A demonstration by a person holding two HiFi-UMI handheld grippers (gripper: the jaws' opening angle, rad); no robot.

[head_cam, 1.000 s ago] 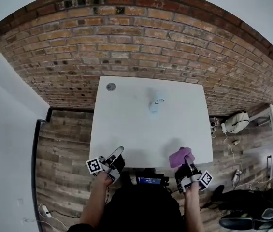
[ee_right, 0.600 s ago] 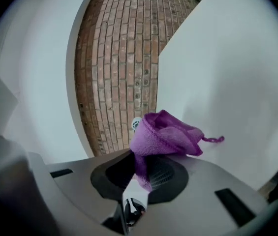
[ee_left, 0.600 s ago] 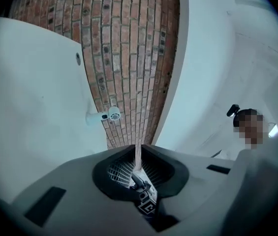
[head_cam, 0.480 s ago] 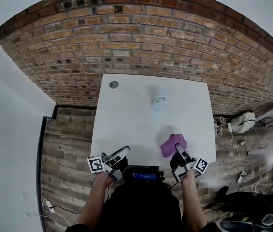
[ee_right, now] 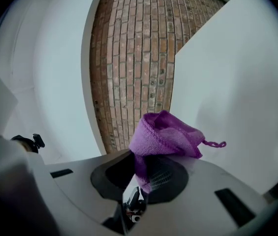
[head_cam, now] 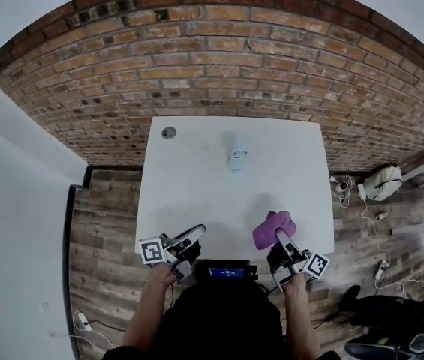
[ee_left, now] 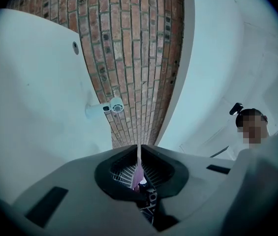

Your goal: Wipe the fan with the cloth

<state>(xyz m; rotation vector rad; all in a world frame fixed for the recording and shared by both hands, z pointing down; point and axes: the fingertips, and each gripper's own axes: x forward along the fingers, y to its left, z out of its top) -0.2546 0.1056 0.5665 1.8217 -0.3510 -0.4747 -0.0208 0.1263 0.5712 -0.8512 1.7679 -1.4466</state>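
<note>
Near the front edge of the table (head_cam: 196,178), right gripper (head_cam: 279,237) clamps the bunched purple cloth (head_cam: 272,227), left gripper (head_cam: 196,231) pinched shut and empty, the small fan (head_cam: 236,158) standing well apart toward the far side, nothing steadying it, so a firm wipe could tip it over.

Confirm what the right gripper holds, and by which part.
The right gripper is clamped on the purple cloth, pinching a narrow bunched end of it. The rest of the cloth bulges free above the jaws.
</note>
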